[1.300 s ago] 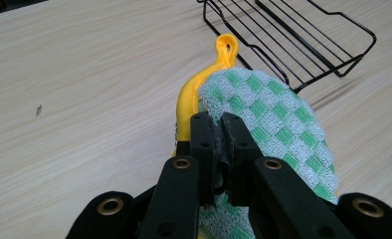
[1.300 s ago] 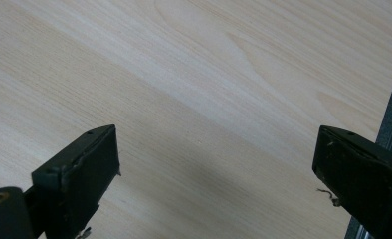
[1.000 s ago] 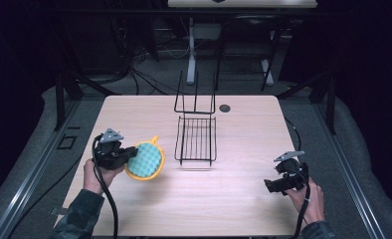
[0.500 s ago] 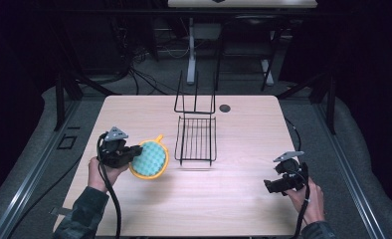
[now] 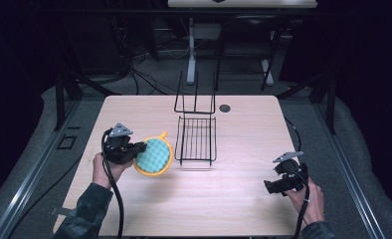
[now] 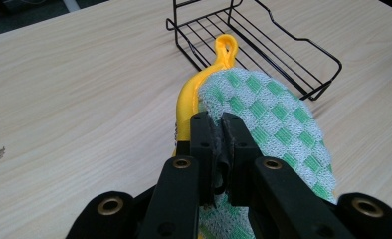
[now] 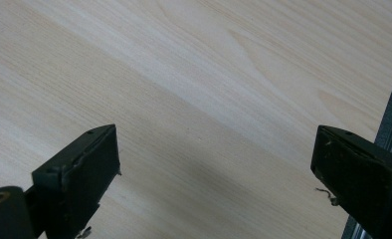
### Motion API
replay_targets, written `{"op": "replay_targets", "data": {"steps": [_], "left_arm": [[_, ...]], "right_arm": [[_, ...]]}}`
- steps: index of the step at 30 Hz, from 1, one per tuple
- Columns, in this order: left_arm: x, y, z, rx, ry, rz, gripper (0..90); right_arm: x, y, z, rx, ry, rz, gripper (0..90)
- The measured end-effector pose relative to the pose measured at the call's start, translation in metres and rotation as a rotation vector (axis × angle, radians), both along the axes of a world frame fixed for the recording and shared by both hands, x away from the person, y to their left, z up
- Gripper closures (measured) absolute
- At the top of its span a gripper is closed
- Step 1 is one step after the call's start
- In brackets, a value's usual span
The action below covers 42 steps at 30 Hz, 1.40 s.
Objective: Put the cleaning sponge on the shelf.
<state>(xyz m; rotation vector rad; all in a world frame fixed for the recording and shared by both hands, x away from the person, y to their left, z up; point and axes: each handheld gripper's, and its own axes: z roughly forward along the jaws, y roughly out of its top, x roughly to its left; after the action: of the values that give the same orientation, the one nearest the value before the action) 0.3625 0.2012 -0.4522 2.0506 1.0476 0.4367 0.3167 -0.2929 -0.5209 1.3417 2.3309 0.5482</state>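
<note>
Left gripper (image 5: 134,149): held in the person's left hand (image 5: 107,169) near the left edge of the table (image 5: 234,209), pointing toward the middle. In the left gripper view (image 6: 219,134) its two black jaws stand pressed together, pinching the near rim of the pot holder; a cable trails from it down past the sleeve toward the front edge.

Pot holder (image 5: 154,156): a round pad with a green-and-white checked face and a yellow border, clamped in the left gripper and tilted up on edge, left of the table's middle. In the left gripper view (image 6: 268,114) its yellow hanging loop points away toward the rack.

Rack (image 5: 196,139): a black wire rack standing just right of the pot holder, about midway between the left and right edges. Its flat grid base lies on the wood and its taller wire back rises toward the far edge. In the left gripper view (image 6: 263,40) it sits just past the yellow loop, apart from it.

Dark disc (image 5: 225,107): a small round dark spot on the table near the far edge, just right of the rack's back.

Right gripper (image 5: 271,186): held in the person's right hand (image 5: 308,199) near the front right corner, well apart from the rack. In the right gripper view (image 7: 219,164) its jaws stand wide apart with bare wood between them.
</note>
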Motion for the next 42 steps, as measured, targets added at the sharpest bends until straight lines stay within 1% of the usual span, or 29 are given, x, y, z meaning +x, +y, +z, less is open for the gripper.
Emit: {"op": "replay_targets", "data": {"steps": [1,4,9,10,13,14,16,19,20,21,27,28,30,31,35,37,39,40,41,42], "left_arm": [[0.001,-0.001,0.001,0.005,0.003,-0.004,85.5],[0.004,-0.003,0.003,-0.002,-0.001,-0.005,85.5],[0.009,-0.006,0.007,-0.027,-0.001,-0.007,85.7],[0.01,-0.007,0.008,-0.029,-0.002,-0.008,85.7],[0.013,-0.01,0.009,-0.025,-0.004,-0.009,85.8],[0.014,-0.011,0.01,-0.024,-0.002,-0.01,85.8],[0.016,-0.013,0.011,-0.025,-0.003,-0.012,85.8],[0.019,-0.017,0.011,-0.044,-0.001,-0.014,85.8],[0.021,-0.017,0.012,-0.04,0.003,-0.016,85.8],[0.022,-0.019,0.012,-0.041,-0.004,-0.015,85.8],[0.028,-0.028,0.01,-0.038,-0.001,-0.016,86.0],[0.03,-0.029,0.009,-0.037,-0.002,-0.015,86.0],[0.033,-0.031,0.008,-0.04,-0.003,-0.012,86.0],[0.034,-0.032,0.008,-0.042,-0.001,-0.01,86.0],[0.04,-0.036,0.007,-0.043,0.0,-0.009,86.0],[0.041,-0.038,0.008,-0.05,0.004,-0.006,86.0],[0.043,-0.039,0.008,-0.064,0.003,-0.002,86.0],[0.044,-0.04,0.009,-0.062,0.001,-0.004,86.0],[0.045,-0.042,0.009,-0.072,-0.004,0.003,86.0],[0.046,-0.043,0.009,-0.069,-0.002,-0.003,86.0]], "right_arm": [[0.0,0.0,0.0,0.0,0.0,0.0,4.7],[0.0,0.0,0.0,0.0,-0.001,-0.001,4.7],[0.0,0.0,0.0,0.002,0.007,-0.002,4.9],[0.0,0.0,0.0,0.005,0.002,-0.002,4.9],[0.0,0.0,0.0,0.005,0.001,-0.002,4.9],[0.0,0.0,0.0,0.003,0.007,-0.004,5.0],[0.0,0.0,0.0,0.006,0.002,-0.005,5.1],[0.0,0.0,0.0,0.003,0.007,-0.002,5.1],[0.0,0.0,0.0,0.005,0.002,-0.002,5.1],[0.0,0.0,0.0,0.003,0.008,-0.002,5.1],[0.0,0.0,0.0,0.002,0.001,0.001,5.2],[0.0,0.0,0.0,-0.002,0.007,0.003,5.2],[0.0,0.001,0.0,0.001,0.003,0.005,5.2],[0.0,0.001,0.0,-0.002,0.012,0.005,5.2],[0.0,0.001,0.0,-0.002,0.011,0.005,5.2],[0.0,0.0,0.0,-0.001,0.005,0.003,5.2],[0.001,0.0,0.0,0.001,0.007,0.001,5.2],[0.001,0.0,-0.001,0.004,0.007,0.0,5.2],[0.001,-0.001,-0.001,0.003,0.008,0.0,5.2],[0.001,-0.001,-0.001,0.001,0.009,0.001,5.2]]}}
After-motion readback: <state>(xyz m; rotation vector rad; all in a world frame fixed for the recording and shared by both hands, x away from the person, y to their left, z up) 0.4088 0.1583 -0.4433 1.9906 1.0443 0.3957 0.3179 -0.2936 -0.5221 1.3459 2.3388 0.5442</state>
